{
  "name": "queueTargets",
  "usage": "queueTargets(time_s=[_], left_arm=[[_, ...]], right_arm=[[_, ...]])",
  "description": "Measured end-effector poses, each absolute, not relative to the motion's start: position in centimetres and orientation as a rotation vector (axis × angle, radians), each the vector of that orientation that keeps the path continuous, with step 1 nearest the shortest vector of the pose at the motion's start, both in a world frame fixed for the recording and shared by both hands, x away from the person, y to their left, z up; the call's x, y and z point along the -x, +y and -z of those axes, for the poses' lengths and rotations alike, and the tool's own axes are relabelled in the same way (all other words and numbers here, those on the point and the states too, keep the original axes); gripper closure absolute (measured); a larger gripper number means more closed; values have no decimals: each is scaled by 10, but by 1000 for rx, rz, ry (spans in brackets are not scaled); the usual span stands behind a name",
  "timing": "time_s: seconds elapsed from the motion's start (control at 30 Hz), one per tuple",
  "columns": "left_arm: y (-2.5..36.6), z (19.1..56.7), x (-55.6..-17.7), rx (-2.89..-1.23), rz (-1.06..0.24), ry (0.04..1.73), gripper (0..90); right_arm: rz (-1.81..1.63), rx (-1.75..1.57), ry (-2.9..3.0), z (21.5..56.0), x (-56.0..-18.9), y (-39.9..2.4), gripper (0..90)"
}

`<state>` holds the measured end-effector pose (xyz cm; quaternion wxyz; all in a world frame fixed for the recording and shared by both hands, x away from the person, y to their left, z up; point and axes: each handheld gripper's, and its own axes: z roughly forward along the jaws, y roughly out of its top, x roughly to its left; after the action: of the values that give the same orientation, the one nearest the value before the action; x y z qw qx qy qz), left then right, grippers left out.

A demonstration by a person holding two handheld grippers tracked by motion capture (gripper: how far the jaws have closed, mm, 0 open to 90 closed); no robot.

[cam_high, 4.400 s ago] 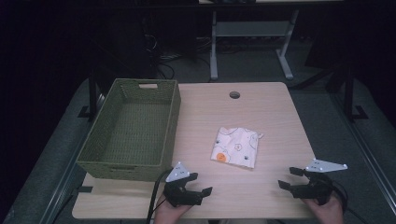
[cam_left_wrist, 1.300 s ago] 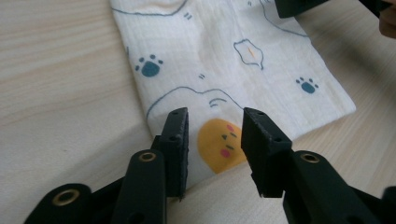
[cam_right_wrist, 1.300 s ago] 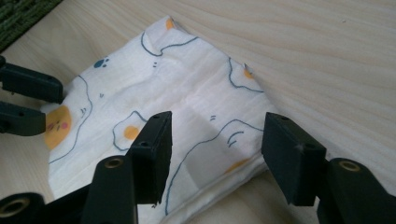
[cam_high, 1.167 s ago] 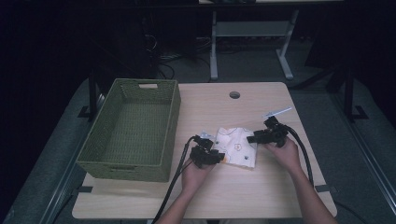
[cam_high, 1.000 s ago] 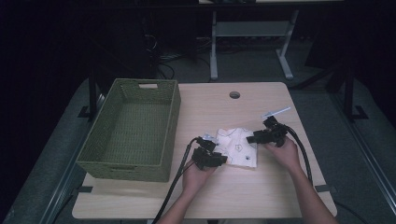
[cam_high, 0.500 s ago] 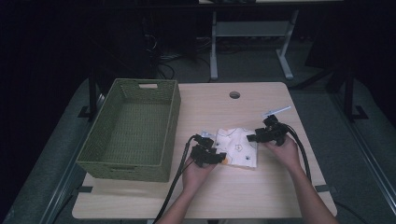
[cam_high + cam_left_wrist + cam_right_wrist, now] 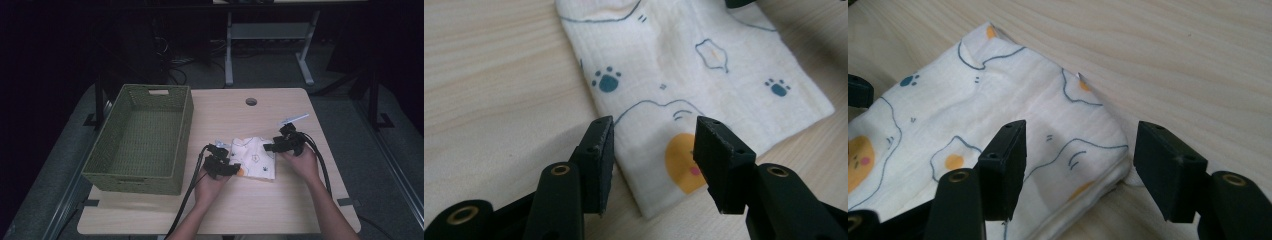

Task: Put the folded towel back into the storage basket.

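A folded white cloth [image 7: 255, 157] printed with cats and blue paw prints lies flat on the wooden table [image 7: 270, 210]. My left gripper [image 7: 234, 168] rests at its near left corner. In the left gripper view the jaws [image 7: 651, 135] stand apart over the cloth [image 7: 684, 65] corner with the orange face, their pads off it; they have just been opening. My right gripper [image 7: 268, 147] is at the cloth's far right edge. Its jaws [image 7: 1080, 145] straddle a folded corner of the cloth [image 7: 998, 105] without pressing it, and have also just been opening.
A green woven basket [image 7: 187, 125] stands with nothing in it on the table's left side, close to the left hand. A round cable hole [image 7: 251, 101] sits near the far edge. Cables trail from both grippers toward the table's front.
Both hands came from the table's front edge to the cloth earlier. Over the last second they stayed put while both pairs of jaws spread and let go of the cloth, which now lies flat.
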<state>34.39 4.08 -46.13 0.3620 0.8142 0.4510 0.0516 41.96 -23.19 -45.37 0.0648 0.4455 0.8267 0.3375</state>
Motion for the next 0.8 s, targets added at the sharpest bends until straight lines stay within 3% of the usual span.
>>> queueTargets(time_s=[0.2,0.5,0.53,0.8], left_arm=[[40,463,-344,-2109,-151,1151,571],[37,464,-343,-2139,-194,1100,743],[36,465,-342,-2144,-192,1092,769],[38,466,-345,-2111,-114,1111,820]], right_arm=[[-980,-1343,2520,462,-421,-228,402],[-948,-1317,2517,461,-418,-221,598],[-958,-1342,2517,461,-419,-222,652],[-1139,-1531,2522,467,-422,-235,794]])
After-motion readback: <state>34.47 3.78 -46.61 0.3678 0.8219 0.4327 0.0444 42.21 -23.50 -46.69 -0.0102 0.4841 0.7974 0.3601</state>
